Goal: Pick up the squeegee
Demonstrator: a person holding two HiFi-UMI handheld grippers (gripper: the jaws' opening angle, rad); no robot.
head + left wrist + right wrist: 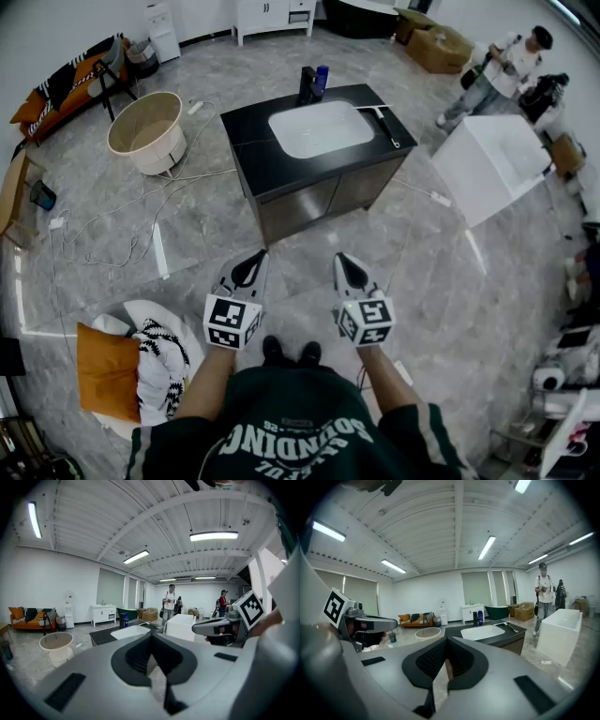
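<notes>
The squeegee (pixel 384 126), thin and dark-handled, lies on the right side of a black vanity counter (pixel 248 141), next to the white sink basin (pixel 321 128). It also shows in the right gripper view, where the squeegee (pixel 509 628) lies beyond the basin (pixel 480 632). My left gripper (pixel 247 271) and right gripper (pixel 349 272) hang side by side over the floor, well short of the vanity. Both are shut, with nothing between the fingers. In their own views, the left gripper (pixel 151 640) and the right gripper (pixel 446 643) point towards the counter.
A dark tap and a blue bottle (pixel 314 82) stand at the counter's back edge. A white box-like tub (pixel 487 164) stands to the right, with a person (pixel 497 67) beyond it. A round beige tub (pixel 148 131) and loose cables (pixel 122 225) lie on the left. Cushions and cloths (pixel 141 366) sit near my feet.
</notes>
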